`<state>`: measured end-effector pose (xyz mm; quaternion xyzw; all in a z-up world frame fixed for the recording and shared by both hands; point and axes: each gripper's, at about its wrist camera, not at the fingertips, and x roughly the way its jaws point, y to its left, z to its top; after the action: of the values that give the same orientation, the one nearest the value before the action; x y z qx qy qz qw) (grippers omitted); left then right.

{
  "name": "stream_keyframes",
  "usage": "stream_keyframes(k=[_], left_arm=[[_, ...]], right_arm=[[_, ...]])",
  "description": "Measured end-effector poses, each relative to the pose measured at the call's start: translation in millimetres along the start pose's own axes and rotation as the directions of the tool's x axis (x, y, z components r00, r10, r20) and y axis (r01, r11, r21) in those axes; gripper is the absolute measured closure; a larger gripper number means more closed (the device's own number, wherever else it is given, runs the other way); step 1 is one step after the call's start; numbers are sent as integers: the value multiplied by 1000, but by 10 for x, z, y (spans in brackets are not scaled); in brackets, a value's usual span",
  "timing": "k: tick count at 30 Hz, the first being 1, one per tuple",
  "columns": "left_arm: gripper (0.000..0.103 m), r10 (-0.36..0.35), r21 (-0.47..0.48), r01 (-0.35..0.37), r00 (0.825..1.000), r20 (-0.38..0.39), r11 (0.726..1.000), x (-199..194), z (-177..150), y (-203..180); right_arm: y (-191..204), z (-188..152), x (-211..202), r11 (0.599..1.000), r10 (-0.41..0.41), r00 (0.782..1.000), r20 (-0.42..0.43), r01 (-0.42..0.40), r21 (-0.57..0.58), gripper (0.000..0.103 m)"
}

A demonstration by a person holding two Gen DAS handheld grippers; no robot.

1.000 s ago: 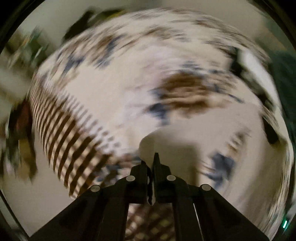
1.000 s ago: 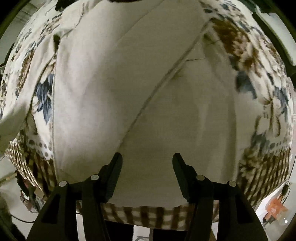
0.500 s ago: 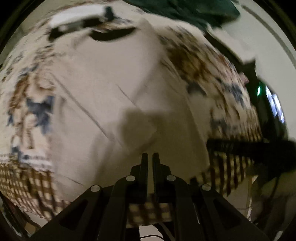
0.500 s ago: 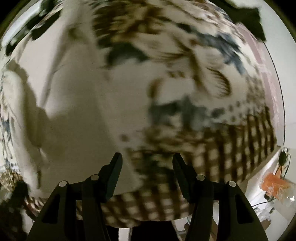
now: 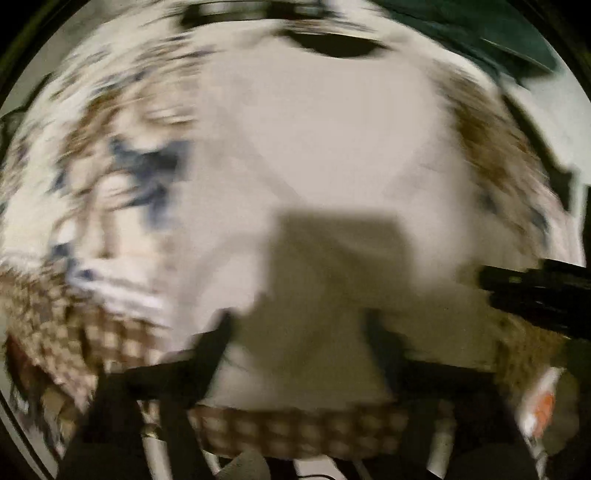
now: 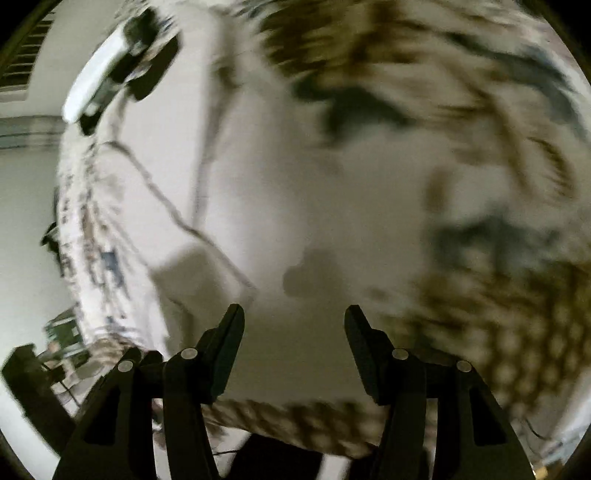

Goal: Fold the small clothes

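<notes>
No legible text, labels, brands, numbers or signs in either view. Both frames motion-blurred; floral and checked print on the garment (image 5: 317, 155) only, lower right of left wrist view too smeared to read.

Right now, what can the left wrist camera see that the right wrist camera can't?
Only the left wrist view shows a dark green cloth at the top right, an orange-and-white packet at the lower right, and the right gripper poking in from the right edge.

Only the right wrist view shows a white-and-black device at the top left.

Both show the flowery garment with its plain pale middle and brown checked hem, filling the picture under open jaws. Both are blurred.
</notes>
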<state>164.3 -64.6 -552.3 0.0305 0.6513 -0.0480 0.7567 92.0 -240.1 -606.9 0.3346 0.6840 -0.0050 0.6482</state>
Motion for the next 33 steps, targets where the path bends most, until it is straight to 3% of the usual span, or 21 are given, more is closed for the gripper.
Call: stream_keyframes(k=[4,6,7,10,17,26,28,30,31,32,33], left_arm=[[23,103,-114,-103,995,-14,988,172,94,554],[23,122,-152,-124,992,-22,980,221,109,713],[23,126,-167,-129,992,-27,977,245,111,757],[23,115,-201,-121,993,-38,972,255,65,852],[23,74,-217,-88,995,-71,972,355,-9,825],[23,71,-163,-83,994,-79,983,479,-54,496],[23,65,-161,-79,994,-88,984,489,-60,470],[23,56,-158,-70,994,-93,985,443,-72,542],[23,52,-153,-66,994,-92,986,421,-117,608],[23,49,-148,-63,994,-93,987,417,-149,656],[23,44,-145,-58,994,-96,988,408,-171,722]], right_arm=[[90,197,418,1000,18,998,-55,-17,11,44],[2,173,495,999,-13,999,-38,15,43,61],[-51,141,452,998,-32,999,-8,32,52,93],[-280,-29,240,997,-61,998,19,60,47,101],[-507,-262,-106,989,-150,989,7,149,22,101],[-733,-404,-192,975,-218,975,-35,219,28,101],[-548,-372,-28,979,-205,976,-79,204,-18,101],[-529,-329,-47,982,-188,976,-106,185,-36,97],[-491,-308,-25,983,-186,977,-107,183,-32,84],[-550,-287,-94,985,-174,980,-95,174,-9,62],[-561,-273,-111,986,-167,983,-82,169,14,54]])
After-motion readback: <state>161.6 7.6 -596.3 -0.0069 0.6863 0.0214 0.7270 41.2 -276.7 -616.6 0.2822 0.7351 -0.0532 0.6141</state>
